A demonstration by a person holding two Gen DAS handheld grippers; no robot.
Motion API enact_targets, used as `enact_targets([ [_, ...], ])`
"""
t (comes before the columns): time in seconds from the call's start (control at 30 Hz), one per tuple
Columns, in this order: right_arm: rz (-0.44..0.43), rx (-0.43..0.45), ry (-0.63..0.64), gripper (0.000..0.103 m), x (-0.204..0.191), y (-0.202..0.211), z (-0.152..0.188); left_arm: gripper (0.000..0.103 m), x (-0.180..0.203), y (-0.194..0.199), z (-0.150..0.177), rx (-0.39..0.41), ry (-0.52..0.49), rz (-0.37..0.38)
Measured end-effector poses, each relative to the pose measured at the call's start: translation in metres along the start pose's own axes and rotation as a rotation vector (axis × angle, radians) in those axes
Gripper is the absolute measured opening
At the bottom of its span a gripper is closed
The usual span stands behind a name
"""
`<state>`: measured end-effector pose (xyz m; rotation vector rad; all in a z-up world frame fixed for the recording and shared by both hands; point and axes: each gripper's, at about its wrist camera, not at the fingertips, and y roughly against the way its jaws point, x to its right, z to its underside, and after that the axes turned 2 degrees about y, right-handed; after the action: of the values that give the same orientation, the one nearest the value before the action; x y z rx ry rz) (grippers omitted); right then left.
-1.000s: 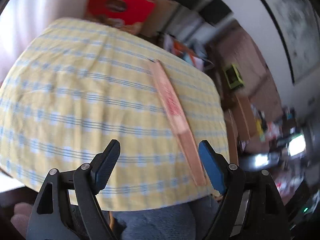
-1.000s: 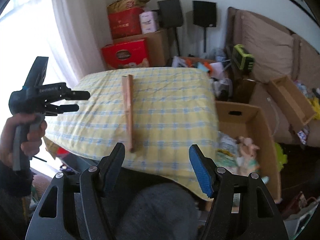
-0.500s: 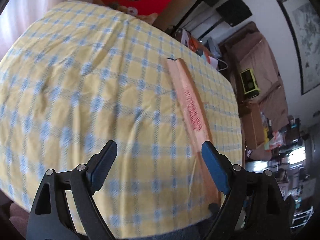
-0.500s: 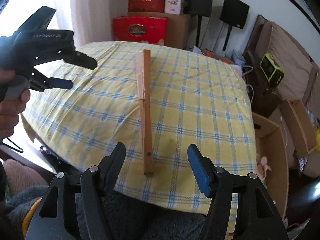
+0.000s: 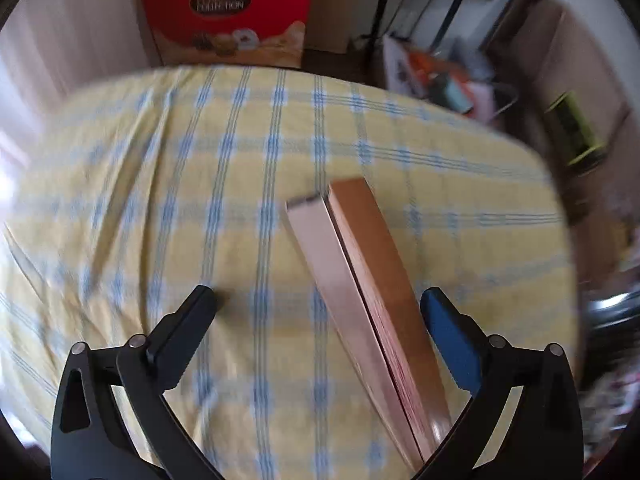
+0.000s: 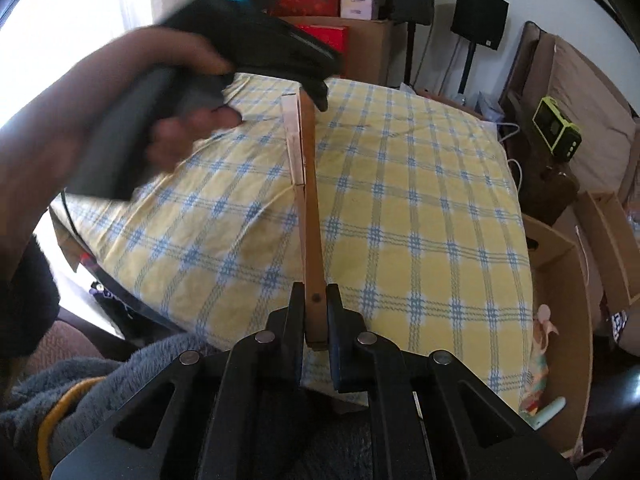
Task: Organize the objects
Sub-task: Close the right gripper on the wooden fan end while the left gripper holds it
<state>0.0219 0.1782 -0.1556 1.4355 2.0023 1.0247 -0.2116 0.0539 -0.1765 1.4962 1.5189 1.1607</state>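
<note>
Right tool [image 6: 313, 312] clamped on near end of long flat wooden stick [image 6: 308, 208] lying on yellow-and-blue checked counter [image 6: 420, 208], left tool [image 5: 316, 316] just opened wide astride its far half: pickup step, next probably close left, lift level.

R gripper [image 6: 314, 316] just clamped shut; L gripper [image 5: 316, 312] just opened wide, nothing gripped.
</note>
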Motion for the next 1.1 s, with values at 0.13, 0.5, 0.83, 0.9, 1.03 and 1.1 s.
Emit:
enact_targets([
  [0.13,0.021,-0.001,0.015,0.008,-0.006,-0.001,0.003,0.06,0.021,0.002,0.004,0.089,-0.063,-0.063],
  [0.5,0.068,0.023,0.04,0.01,-0.01,0.012,0.006,0.039,0.022,0.074,0.022,0.268,-0.041,-0.003],
  [0.83,0.112,0.048,-0.008,0.013,0.005,0.037,0.008,0.026,-0.007,0.16,0.05,0.376,0.031,0.095],
  [0.9,0.132,0.06,0.017,0.013,0.001,0.042,0.009,0.026,-0.011,0.17,0.052,0.384,0.04,0.108],
  [1.03,0.187,0.091,0.077,0.012,-0.009,0.052,0.007,0.026,-0.013,0.193,0.057,0.426,0.043,0.128],
  [1.1,0.19,0.106,0.073,0.012,-0.007,0.058,0.006,0.026,-0.008,0.204,0.059,0.446,0.03,0.133],
])
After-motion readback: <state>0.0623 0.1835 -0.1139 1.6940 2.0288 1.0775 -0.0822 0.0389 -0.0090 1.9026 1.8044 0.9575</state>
